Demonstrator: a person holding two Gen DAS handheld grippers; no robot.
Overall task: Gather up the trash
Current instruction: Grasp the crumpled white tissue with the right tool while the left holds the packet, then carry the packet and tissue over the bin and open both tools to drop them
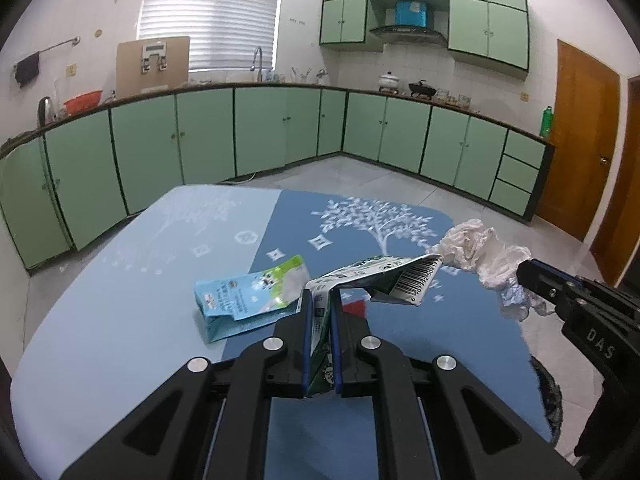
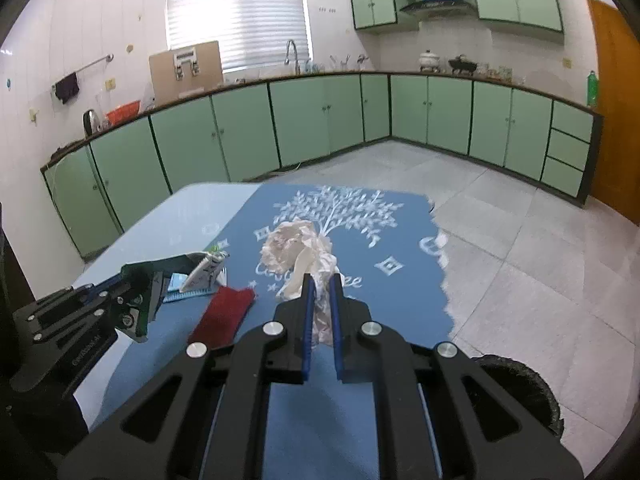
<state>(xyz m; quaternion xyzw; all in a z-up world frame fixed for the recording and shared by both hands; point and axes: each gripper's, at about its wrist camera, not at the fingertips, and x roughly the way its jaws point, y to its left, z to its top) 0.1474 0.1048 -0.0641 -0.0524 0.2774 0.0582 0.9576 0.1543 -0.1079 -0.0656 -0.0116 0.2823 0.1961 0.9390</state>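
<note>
Jaws hide carton (image 1: 320, 340) base, bag (image 2: 322, 320) tail.

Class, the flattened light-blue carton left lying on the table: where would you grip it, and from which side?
Grip the light-blue carton at its folded bottom end, the corner nearest the left wrist camera, coming in low from that side. That fold looks raised off the tablecloth, giving the fingers an edge; the rest lies flat. Both tools already hold trash, so one must first empty.
</note>
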